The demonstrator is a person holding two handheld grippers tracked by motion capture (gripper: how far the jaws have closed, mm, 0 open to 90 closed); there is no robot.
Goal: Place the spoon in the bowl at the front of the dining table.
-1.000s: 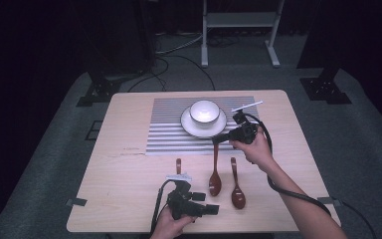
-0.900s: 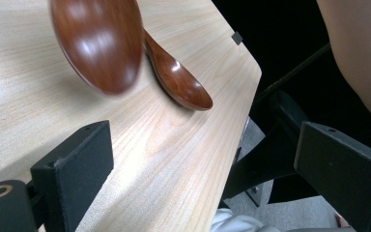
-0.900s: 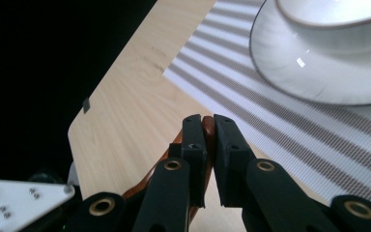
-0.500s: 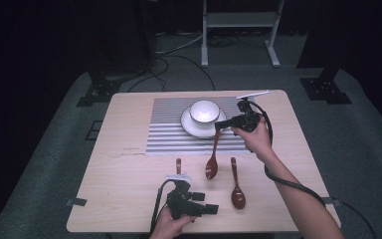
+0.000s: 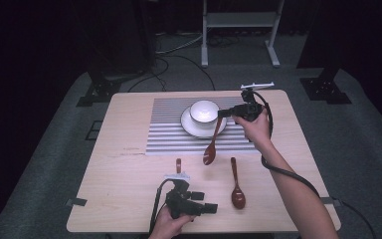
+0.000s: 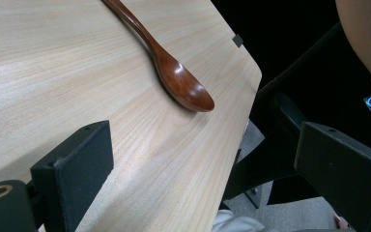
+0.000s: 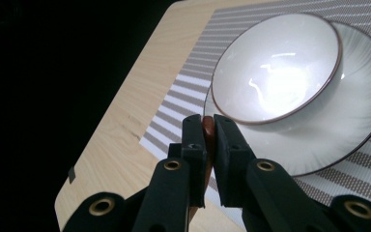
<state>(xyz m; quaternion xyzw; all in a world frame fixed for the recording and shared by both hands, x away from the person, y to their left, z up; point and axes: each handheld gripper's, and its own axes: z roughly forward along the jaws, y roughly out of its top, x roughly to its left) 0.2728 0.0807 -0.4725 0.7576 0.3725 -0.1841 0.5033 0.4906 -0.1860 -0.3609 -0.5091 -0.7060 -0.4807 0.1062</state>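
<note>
Beside the bowl (image 5: 203, 111), right tongs (image 5: 222, 114) pinching the spoon (image 5: 212, 143) have risen.

Count of items on table:

- Wooden spoons: 2. One (image 5: 212, 145) hangs by its handle above the table; the other (image 5: 236, 185) lies flat on the wood.
- Short brown piece (image 5: 178, 165) on the table near the spoons: 1; too small to tell what it is.
- Bowl (image 5: 203, 111): 1, white.
- Plate (image 5: 189, 124): 1, under the bowl.
- Striped mat (image 5: 166, 129): 1.
- Table (image 5: 114, 169): 1.
- Hand-held grippers: 2, the left gripper (image 5: 210, 208) and the right gripper (image 5: 220, 114).
</note>
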